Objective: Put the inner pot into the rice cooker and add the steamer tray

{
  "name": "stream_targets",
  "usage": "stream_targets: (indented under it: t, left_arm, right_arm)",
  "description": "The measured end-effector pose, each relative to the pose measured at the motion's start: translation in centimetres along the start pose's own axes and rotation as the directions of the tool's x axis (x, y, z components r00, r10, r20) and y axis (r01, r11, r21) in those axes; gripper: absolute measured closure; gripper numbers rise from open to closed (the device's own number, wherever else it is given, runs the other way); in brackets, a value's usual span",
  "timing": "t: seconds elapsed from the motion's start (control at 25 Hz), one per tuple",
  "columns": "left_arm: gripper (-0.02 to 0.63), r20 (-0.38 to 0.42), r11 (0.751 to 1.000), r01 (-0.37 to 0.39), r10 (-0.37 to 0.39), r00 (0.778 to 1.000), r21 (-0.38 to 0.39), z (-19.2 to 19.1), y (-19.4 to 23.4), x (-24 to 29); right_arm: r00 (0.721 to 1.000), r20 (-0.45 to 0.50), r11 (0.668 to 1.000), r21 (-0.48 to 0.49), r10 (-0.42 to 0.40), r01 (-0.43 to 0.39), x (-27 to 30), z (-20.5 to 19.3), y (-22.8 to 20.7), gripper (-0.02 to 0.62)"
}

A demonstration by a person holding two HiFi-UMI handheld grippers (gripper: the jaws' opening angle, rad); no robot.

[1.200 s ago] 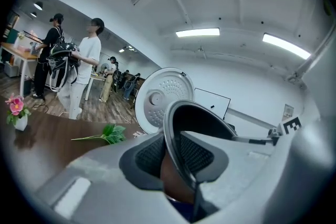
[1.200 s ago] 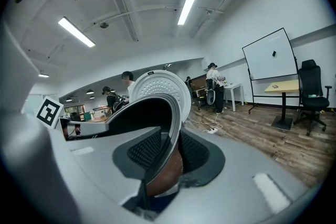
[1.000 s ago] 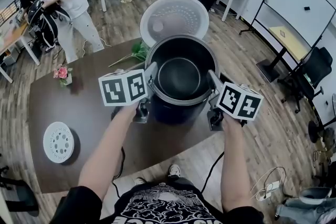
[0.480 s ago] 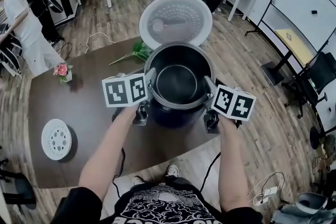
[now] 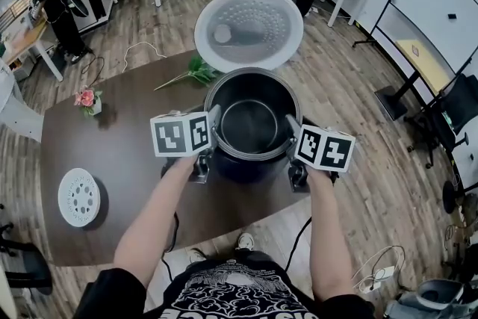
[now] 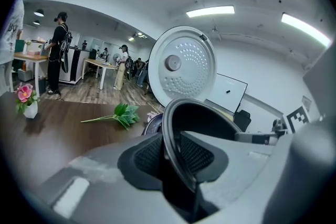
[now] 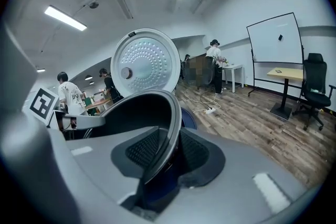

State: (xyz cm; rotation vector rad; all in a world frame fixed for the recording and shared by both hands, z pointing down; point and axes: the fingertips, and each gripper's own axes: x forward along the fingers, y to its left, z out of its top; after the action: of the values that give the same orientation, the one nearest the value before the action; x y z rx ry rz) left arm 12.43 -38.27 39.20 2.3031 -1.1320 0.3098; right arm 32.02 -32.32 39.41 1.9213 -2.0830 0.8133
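Holding pot [image 5: 250, 123] by opposite sides of its rim, sunk into the open cooker [image 5: 250, 169] mid-table; on the left gripper [image 6: 169, 153] side, pinched onto the rim, mesh pads [image 6: 149, 157] against it; on the right gripper [image 7: 167, 153] side, jaws just been easing apart a little, rim between the pads and touching them; behind, raised upright, lid [image 5: 249, 28]; far left on the table [image 5: 119, 153], lying flat, well apart from the cooker, white tray [image 5: 78, 197].
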Motion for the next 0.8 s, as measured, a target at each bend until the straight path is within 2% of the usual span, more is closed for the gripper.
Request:
stream_targets:
  t: [0.44,0.6,0.68,0.8]
  left_arm:
    - [0.491,-0.022,0.998,-0.014,0.016,1.0,0.058,-0.8,0.2,0.9]
    - [0.479,-0.031,0.995,-0.023,0.026,0.999,0.095,-1.3,0.3,1.3]
    - [0.472,-0.03,0.992,-0.032,0.036,0.999,0.121,-1.6,0.3,1.3]
    - [0.472,-0.022,0.993,-0.024,0.027,0.999,0.118,-1.7,0.3,1.3]
  right_arm:
    - [0.998,-0.021,0.996,-0.064,-0.056,0.055,0.9,-0.8,-0.6,0.465]
    - [0.993,-0.003,0.983,-0.145,-0.114,0.113,1.2,-0.7,-0.9,0.457]
    - [0.993,0.008,0.984,-0.136,-0.116,0.116,1.1,-0.8,-1.0,0.463]
    - [0.994,0.014,0.986,-0.125,-0.107,0.108,1.2,-0.9,-1.0,0.462]
